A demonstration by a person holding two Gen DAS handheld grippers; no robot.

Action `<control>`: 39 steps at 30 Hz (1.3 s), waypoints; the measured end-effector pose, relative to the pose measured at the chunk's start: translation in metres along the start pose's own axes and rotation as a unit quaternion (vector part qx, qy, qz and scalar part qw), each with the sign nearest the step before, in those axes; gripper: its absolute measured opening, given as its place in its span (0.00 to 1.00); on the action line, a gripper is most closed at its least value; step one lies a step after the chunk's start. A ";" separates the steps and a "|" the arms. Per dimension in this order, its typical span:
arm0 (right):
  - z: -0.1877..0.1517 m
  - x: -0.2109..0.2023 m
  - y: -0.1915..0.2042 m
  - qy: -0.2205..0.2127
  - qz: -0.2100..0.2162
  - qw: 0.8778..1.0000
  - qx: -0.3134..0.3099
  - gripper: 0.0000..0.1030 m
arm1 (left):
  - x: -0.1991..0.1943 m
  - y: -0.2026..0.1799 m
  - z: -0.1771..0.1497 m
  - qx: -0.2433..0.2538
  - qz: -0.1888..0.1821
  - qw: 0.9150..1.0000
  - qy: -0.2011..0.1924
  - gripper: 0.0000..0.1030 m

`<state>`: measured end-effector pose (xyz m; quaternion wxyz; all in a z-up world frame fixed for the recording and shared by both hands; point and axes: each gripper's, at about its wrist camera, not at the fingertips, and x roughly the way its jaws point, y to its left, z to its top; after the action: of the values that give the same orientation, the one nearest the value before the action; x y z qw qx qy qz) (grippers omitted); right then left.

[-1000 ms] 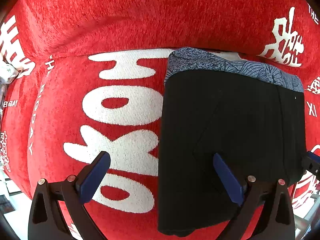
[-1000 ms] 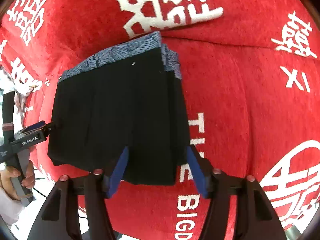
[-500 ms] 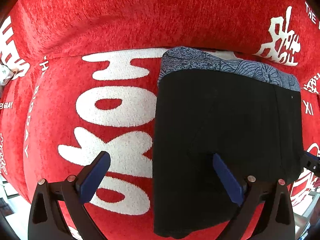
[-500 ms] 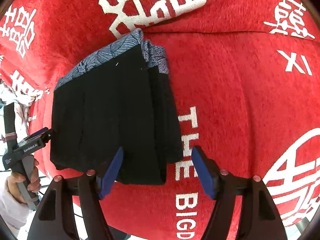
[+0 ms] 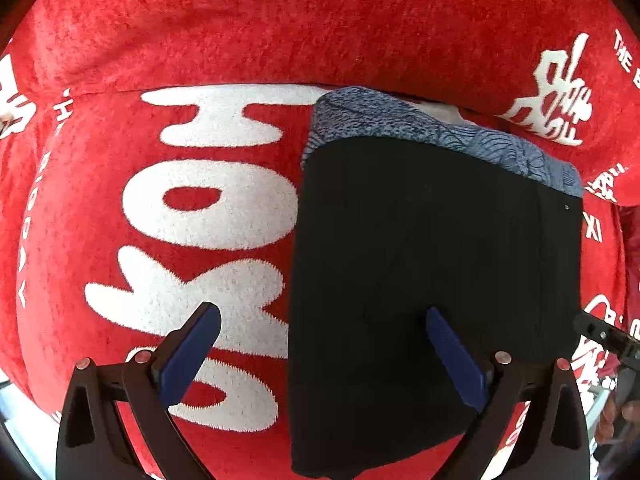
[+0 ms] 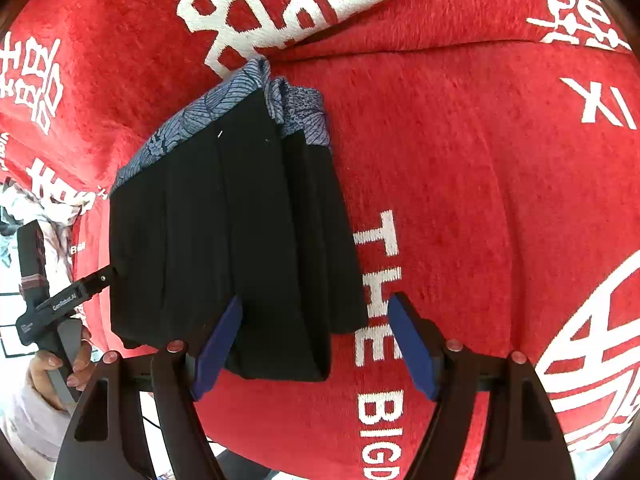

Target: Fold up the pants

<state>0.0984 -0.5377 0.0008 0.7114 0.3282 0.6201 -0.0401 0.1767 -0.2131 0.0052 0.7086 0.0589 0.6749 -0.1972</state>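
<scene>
The black pants [image 5: 432,264] lie folded into a compact rectangle on a red sofa seat, with a blue patterned waistband [image 5: 420,128] at the far end. They also show in the right wrist view [image 6: 224,240]. My left gripper [image 5: 320,348] is open and empty, above the pants' left edge near the front. My right gripper [image 6: 316,340] is open and empty, above the pants' near right corner. The left gripper's body [image 6: 60,304] shows at the pants' left side in the right wrist view.
The red sofa cover [image 5: 180,208] has large white letters and characters. The backrest [image 6: 440,4] rises just behind the waistband. The seat's front edge drops off below both grippers. A pale cloth [image 6: 24,208] lies at the far left.
Both grippers have drawn back slightly from the pants. The right gripper has opened wider and shifted right. The folded pants have stayed still.
</scene>
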 end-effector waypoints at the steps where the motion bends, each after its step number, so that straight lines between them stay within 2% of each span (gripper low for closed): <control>1: 0.001 0.000 -0.001 0.002 0.004 1.000 0.001 0.76 | 0.000 0.001 0.001 0.001 -0.010 1.000 0.003 1.00; 4: 0.006 0.002 -0.008 0.010 0.031 0.999 0.005 0.77 | -0.001 0.008 0.006 0.000 -0.064 0.998 0.012 1.00; 7: 0.014 0.006 -0.014 0.018 0.063 0.998 0.006 0.77 | -0.002 0.012 0.014 0.010 -0.095 0.995 0.010 1.00; 9: 0.019 0.011 -0.016 0.023 0.065 0.998 0.006 0.77 | 0.002 0.014 0.021 0.014 -0.109 0.994 0.012 1.00; 15: 0.037 0.026 -0.025 0.036 0.122 0.992 0.021 0.78 | 0.020 -0.009 0.023 0.035 -0.120 0.992 0.023 1.00; 19: 0.042 0.031 -0.022 0.049 0.146 0.988 -0.002 0.81 | 0.031 -0.020 0.024 0.051 -0.121 0.991 0.025 1.00; 22: 0.047 0.044 -0.026 0.065 0.162 0.985 0.003 0.82 | 0.040 -0.014 0.025 0.036 -0.139 0.989 0.028 1.00; 25: 0.051 0.043 -0.036 0.055 0.183 0.981 0.026 0.83 | 0.040 -0.011 0.026 0.030 -0.141 0.989 0.022 1.00; 26: 0.052 0.043 -0.039 0.055 0.187 0.980 0.038 0.82 | 0.038 -0.013 0.025 0.035 -0.134 0.990 0.016 0.99; 30: 0.048 0.039 -0.036 0.059 0.199 0.977 0.045 0.61 | 0.020 -0.018 0.022 0.041 -0.130 0.991 -0.004 0.78; 33: 0.043 0.027 -0.035 0.049 0.217 0.974 0.051 0.51 | 0.001 -0.014 0.017 0.036 -0.138 0.990 -0.020 0.68; 36: 0.037 0.010 -0.038 0.042 0.238 0.969 0.053 0.48 | -0.019 -0.013 0.010 0.045 -0.146 0.988 -0.030 0.67; 39: 0.025 -0.001 -0.023 0.047 0.254 0.965 0.046 0.48 | -0.041 -0.008 -0.002 0.062 -0.138 0.988 -0.035 0.67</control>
<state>0.1090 -0.5692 -0.0073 0.6527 0.5086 0.5466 0.1286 0.1717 -0.2112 0.0465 0.6928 0.0021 0.6376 -0.3370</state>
